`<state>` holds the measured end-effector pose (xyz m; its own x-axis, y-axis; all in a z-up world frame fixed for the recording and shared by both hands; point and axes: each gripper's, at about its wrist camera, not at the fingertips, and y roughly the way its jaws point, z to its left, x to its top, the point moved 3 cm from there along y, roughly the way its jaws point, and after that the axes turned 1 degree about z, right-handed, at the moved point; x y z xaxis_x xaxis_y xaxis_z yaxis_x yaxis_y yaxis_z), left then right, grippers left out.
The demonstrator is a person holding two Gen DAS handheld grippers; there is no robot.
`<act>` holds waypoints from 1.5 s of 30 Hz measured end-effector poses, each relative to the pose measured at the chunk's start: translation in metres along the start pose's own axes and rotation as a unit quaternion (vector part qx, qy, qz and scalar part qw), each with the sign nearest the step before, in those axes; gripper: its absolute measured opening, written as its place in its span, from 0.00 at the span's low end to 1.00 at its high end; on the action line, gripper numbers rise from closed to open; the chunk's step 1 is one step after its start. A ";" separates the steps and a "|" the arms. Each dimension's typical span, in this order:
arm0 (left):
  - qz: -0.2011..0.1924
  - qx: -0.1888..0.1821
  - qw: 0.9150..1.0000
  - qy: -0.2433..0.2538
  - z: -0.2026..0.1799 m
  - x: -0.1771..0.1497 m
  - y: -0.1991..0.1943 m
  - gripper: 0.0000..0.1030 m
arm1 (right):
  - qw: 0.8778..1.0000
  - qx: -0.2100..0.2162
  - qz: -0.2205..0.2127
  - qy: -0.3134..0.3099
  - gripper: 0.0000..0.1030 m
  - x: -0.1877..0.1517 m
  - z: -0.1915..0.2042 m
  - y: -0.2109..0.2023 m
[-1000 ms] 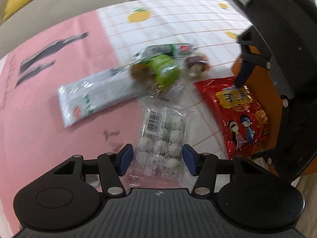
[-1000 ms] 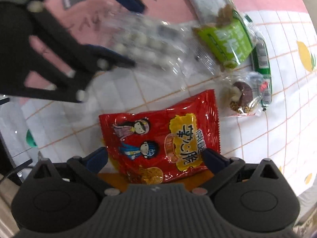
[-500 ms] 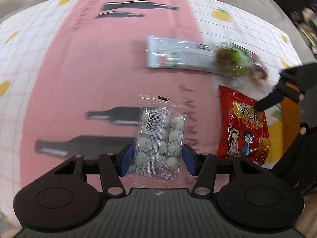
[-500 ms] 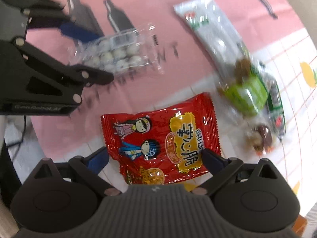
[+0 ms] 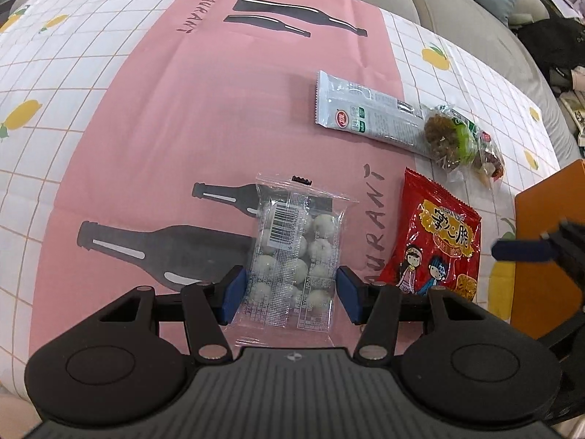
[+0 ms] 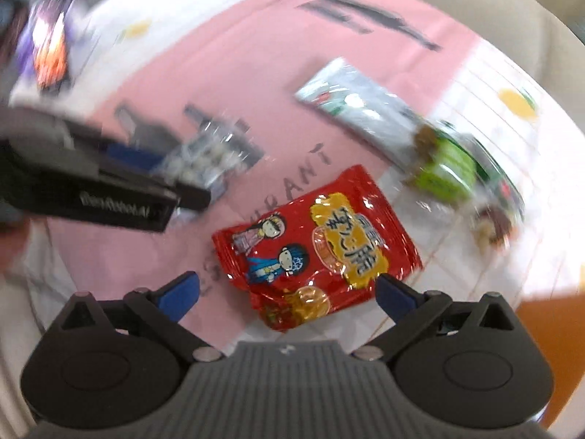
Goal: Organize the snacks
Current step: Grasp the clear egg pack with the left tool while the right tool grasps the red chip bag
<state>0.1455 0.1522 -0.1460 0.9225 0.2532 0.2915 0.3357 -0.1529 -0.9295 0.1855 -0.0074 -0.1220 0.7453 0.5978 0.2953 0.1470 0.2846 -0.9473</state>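
A clear pack of white candy balls [image 5: 294, 252] sits between the fingers of my left gripper [image 5: 290, 291], which is shut on it above the pink cloth. It also shows blurred in the right wrist view [image 6: 204, 161]. A red snack bag [image 5: 435, 245] lies to its right and in front of my right gripper [image 6: 287, 291], whose jaws are open and stand apart from the bag [image 6: 314, 245]. A long silver-green packet [image 5: 365, 113], a green-wrapped snack [image 5: 449, 135] and a small brown snack [image 5: 490, 161] lie further back.
A pink and white lemon-print cloth [image 5: 128, 128] covers the surface. An orange box [image 5: 548, 248] stands at the right edge. A beige sofa [image 5: 457, 3] is behind. Blurred purple and orange packets [image 6: 47, 47] lie at the far left in the right wrist view.
My left gripper has carried the candy pack left, away from the snack pile and over the pink cloth. My right gripper has pulled back a little from the red bag and is moving.
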 end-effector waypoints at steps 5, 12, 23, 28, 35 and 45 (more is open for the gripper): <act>-0.005 0.001 1.000 -0.015 0.004 0.002 0.000 0.60 | 0.979 -0.001 -0.057 0.195 0.97 -0.020 -0.021 -0.006; -0.011 0.021 1.000 0.008 0.003 0.002 0.001 0.63 | 0.924 -0.020 -0.097 0.370 0.93 -0.031 -0.031 0.018; -0.035 0.029 0.995 0.093 -0.008 -0.006 0.007 0.82 | 0.930 -0.092 -0.109 0.338 0.88 -0.006 -0.016 0.041; -0.051 0.047 0.992 0.105 -0.008 -0.005 0.010 0.82 | 0.940 -0.108 -0.113 0.302 0.78 -0.006 -0.013 0.038; -0.058 0.049 0.993 0.095 -0.011 -0.006 0.009 0.63 | 0.945 -0.087 -0.121 0.291 0.72 -0.017 -0.023 0.035; -0.089 0.004 0.996 0.021 -0.010 -0.005 -0.018 0.58 | 0.941 -0.052 -0.161 0.293 0.72 -0.035 -0.023 -0.010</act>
<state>0.1364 0.1446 -0.1284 0.8560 0.2361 0.4598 0.4923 -0.1014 -0.8645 0.1732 -0.0485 -0.1262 0.8780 -0.0318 0.4777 0.4658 0.2873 -0.8370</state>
